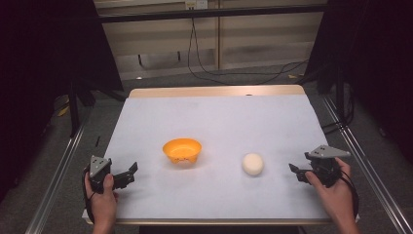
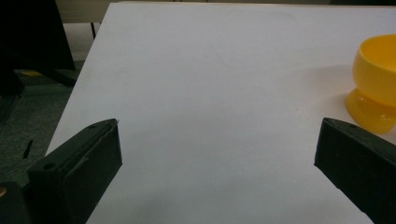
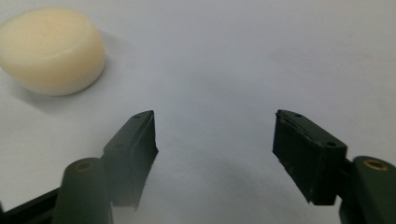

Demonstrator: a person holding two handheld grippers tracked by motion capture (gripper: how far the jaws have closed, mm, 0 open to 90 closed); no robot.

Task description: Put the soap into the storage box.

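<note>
white paper covers the desk point(image 1: 219, 122), where a person's two hands hold a gripper each at the near edge. an orange bowl point(image 1: 182, 151) stands upright a little left of the middle, its opening facing up. a pale cream ball point(image 1: 253, 164), round and slightly flattened, lies on the paper to the right of the bowl, apart from it and touching neither gripper.

at the near left, the left hand point(image 1: 101, 197) holds the left gripper point(image 1: 127, 174), which points toward the middle of the desk. its jaws stand released and wide apart with bare paper between them; in the left gripper view the bowl point(image 2: 377, 84) sits ahead and to the right of them, near the right-hand jaw.

at the near right, the right hand point(image 1: 333, 191) holds the right gripper point(image 1: 295, 172), pointing left toward the ball and stopping short of it. its jaws are released too, parted over bare paper and grasping nothing; in the right gripper view the ball point(image 3: 50, 50) lies ahead and to the left, beyond the left-hand jaw. a grey three-cornered plate point(image 1: 327, 152) tops this gripper.

beyond the far edge of the desk, black cables point(image 1: 229, 73) trail across a grey floor point(image 1: 160, 80).
</note>
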